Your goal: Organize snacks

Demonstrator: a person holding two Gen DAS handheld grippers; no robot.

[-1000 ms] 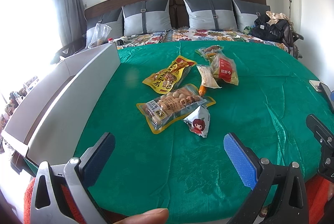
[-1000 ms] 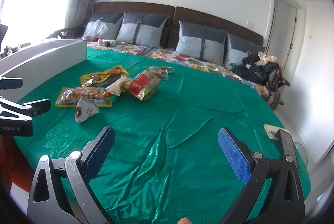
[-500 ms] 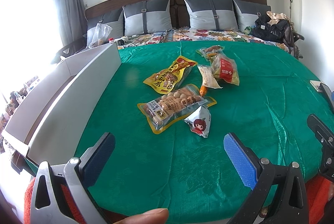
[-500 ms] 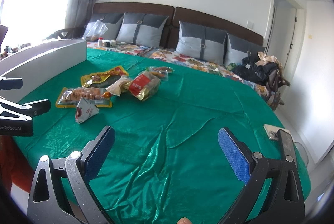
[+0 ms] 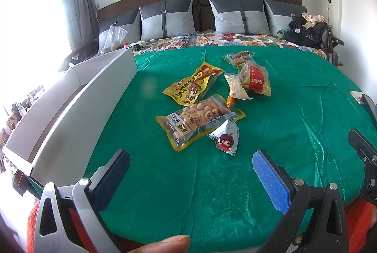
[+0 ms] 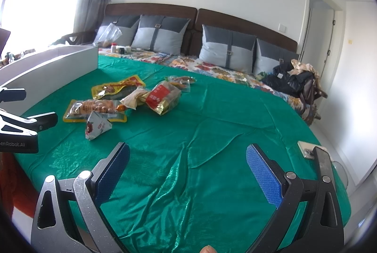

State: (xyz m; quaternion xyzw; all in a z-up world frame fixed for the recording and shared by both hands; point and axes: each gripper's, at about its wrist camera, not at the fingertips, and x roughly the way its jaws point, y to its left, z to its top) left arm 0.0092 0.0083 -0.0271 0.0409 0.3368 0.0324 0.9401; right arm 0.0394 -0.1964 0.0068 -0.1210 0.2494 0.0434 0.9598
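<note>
Hovering empty with jaws apart, left gripper (image 5: 190, 172) and right gripper (image 6: 187, 169) face overlapping snack packets (image 5: 212, 97); the orange sausage (image 5: 230, 101) is half hidden.

Clear yellow-edged pouch of round nuts (image 5: 198, 118) flat, nearest; small white pyramid packet with cartoon girl (image 5: 225, 137) touching its right corner. Yellow printed pouch (image 5: 193, 85) behind. Orange sausage (image 5: 230, 102) beside cream packet (image 5: 235, 87); red-labelled crinkled bag (image 5: 255, 81); small clear packet (image 5: 238, 56) farthest.

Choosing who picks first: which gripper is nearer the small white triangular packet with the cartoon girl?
Left gripper: small white triangular packet lies just ahead. Right gripper sits farther, packet off its left.
</note>
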